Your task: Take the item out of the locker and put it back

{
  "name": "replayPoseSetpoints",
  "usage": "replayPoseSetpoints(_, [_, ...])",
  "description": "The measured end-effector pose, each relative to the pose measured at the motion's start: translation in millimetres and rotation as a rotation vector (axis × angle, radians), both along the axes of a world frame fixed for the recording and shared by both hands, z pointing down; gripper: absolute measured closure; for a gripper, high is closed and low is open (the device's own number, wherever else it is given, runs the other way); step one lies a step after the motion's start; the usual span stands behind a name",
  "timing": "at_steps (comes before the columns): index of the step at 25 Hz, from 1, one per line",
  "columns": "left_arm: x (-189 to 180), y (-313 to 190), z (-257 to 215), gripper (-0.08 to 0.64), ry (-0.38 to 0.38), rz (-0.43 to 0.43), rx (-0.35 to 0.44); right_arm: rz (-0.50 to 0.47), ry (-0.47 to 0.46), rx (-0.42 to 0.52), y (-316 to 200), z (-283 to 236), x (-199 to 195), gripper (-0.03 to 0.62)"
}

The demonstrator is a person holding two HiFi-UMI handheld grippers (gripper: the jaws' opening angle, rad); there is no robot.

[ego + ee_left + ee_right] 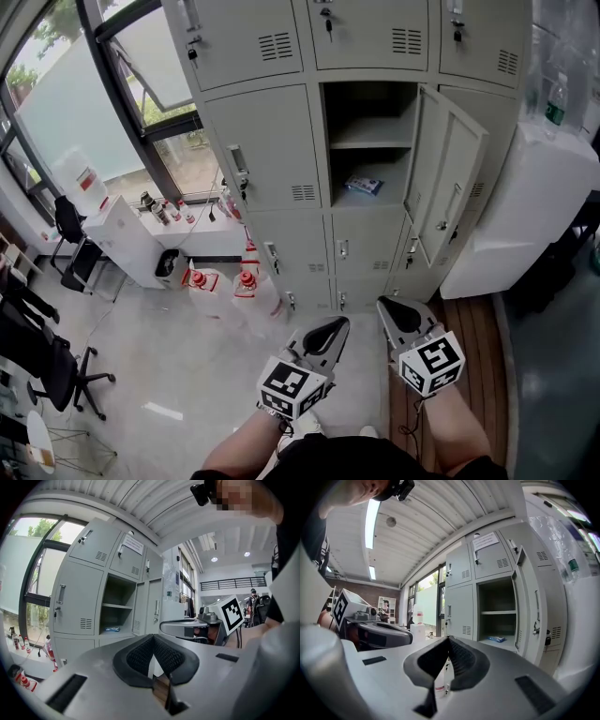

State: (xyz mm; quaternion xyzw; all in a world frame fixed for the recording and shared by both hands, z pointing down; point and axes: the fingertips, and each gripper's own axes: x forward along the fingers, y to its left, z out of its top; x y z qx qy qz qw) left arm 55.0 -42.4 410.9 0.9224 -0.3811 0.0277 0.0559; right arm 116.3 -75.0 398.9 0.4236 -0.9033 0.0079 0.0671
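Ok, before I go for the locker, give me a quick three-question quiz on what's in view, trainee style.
1. True or false: the blue packet lies on top of the shelf inside the open compartment.
2. Pick one. The right gripper is: A) open and empty; B) shut and empty; C) shut on the packet.
3. In the head view, on which side of the open compartment does its door hang?

Key: 1. False, it lies on the compartment floor, below the shelf. 2. B. 3. The right side.
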Motion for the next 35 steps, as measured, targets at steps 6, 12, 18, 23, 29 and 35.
replayPoseSetpoints(6, [-26, -16, -6, 0.545, 0.023, 0.038, 0.006, 0.034, 0.035, 0.013, -16, -5, -27, 0.54])
replayPoseSetpoints(12, [-52, -30, -8, 0.545, 0.04, 0.077, 0.014, 0.07, 0.07, 0.025, -30, -10, -52, 0.54])
replayPoseSetpoints(18, [-70, -36, -7, 0.545, 0.037, 0.137, 0.021, 0.112, 0.105, 0.041, -40, -14, -74, 0.54])
replayPoseSetpoints(23, [-84, -38, -5, 0.545, 0.027, 0.173, 0.03, 0.145, 0.146, 0.06, -51, -16, -89, 0.54])
replayPoseSetpoints(29, [-100, -42, -7, 0.545, 0.048, 0.174, 0.024, 0.175, 0.22, 0.089, -69, -21, -97, 0.54])
replayPoseSetpoints(35, [-108, -41, -4, 0.545, 0.055, 0.172, 0.02, 0.191, 0.283, 0.115, -83, -28, -101, 0.54])
